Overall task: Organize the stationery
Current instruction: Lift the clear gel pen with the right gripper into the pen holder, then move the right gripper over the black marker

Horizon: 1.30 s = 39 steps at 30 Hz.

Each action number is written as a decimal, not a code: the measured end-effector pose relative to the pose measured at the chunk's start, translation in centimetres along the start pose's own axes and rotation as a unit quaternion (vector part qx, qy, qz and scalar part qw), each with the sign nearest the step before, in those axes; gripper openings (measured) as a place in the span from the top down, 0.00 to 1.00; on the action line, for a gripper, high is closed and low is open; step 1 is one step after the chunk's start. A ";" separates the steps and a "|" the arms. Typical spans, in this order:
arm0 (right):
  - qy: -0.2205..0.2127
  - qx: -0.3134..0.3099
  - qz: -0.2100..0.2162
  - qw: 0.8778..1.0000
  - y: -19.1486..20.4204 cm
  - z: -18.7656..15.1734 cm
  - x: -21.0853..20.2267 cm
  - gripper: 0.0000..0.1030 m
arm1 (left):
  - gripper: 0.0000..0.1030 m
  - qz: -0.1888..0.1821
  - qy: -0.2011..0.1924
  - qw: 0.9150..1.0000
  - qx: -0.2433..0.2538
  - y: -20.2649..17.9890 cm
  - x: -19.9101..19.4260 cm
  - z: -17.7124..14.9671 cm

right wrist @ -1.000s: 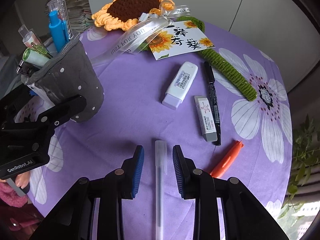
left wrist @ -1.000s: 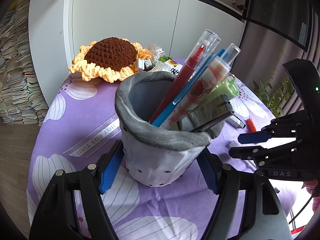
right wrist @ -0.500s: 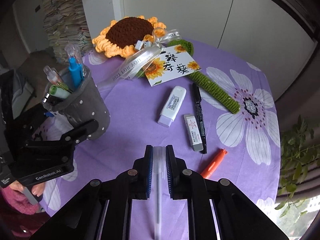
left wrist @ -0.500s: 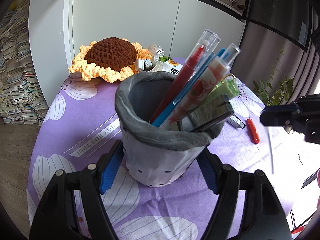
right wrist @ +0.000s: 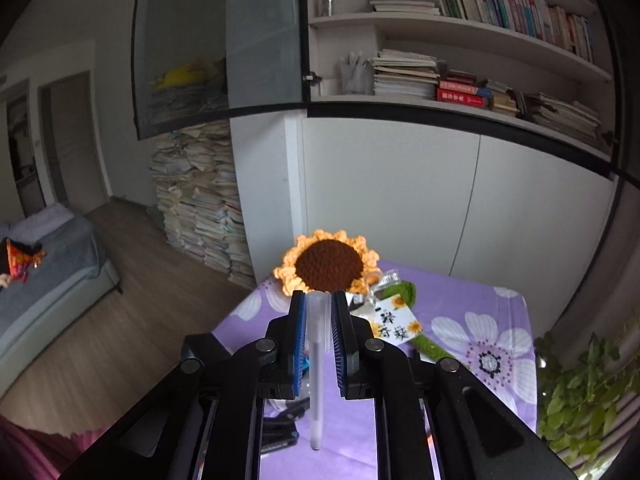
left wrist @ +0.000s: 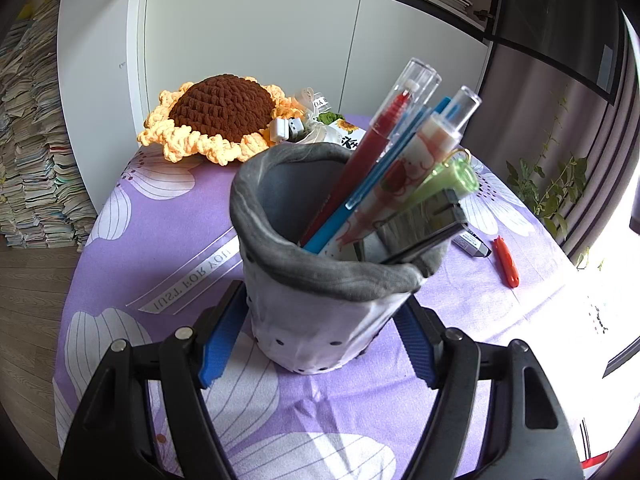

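My left gripper point(left wrist: 320, 336) is shut on the grey fabric pen holder point(left wrist: 320, 300), which stands on the purple flowered tablecloth point(left wrist: 160, 240). Several pens point(left wrist: 384, 176) and a black clip point(left wrist: 424, 228) stick out of the holder. My right gripper point(right wrist: 318, 312) is shut on a translucent white pen point(right wrist: 316, 360) and holds it high above the table, tilted up toward the wall. The pen's tip hangs down between the jaws.
A crocheted sunflower point(left wrist: 224, 120) point(right wrist: 328, 264) lies at the table's far side with a white card point(right wrist: 394, 322) and green stem point(right wrist: 400, 292). An orange pen point(left wrist: 506, 262) and an eraser point(left wrist: 472, 244) lie right of the holder. Bookshelves and paper stacks point(right wrist: 200, 200) stand behind.
My right gripper closed on the white pen, lifted it off the table and tilted upward. It left the left wrist view. The left gripper and holder have not moved.
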State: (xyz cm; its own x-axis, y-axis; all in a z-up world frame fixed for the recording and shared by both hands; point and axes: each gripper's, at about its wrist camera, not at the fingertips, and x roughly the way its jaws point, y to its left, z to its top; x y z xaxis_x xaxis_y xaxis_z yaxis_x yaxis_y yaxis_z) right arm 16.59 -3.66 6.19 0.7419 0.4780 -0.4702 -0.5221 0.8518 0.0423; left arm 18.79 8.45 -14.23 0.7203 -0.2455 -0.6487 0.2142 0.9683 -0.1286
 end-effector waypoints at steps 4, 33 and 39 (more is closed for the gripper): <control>-0.020 0.027 0.027 0.999 0.2 1.8 2.8 0.87 | 0.30 0.000 0.000 1.000 0.000 0.0 0.0 0.0; 0.089 0.070 0.070 0.991 -2.8 -5.4 6.8 0.86 | 0.30 -0.001 0.001 1.000 -0.001 -0.2 -0.1 -0.3; 0.110 0.111 -0.059 0.986 -8.9 -6.8 6.2 0.78 | 0.30 -0.001 0.001 1.000 -0.001 -0.1 0.0 -0.2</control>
State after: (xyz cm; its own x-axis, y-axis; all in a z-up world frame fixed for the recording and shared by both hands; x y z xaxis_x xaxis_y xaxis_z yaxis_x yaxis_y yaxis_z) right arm 23.00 -9.70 -3.12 0.6694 0.3364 -0.6623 -0.3148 0.9360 0.1573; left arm 18.62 8.39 -14.35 0.7192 -0.2468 -0.6495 0.2142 0.9680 -0.1305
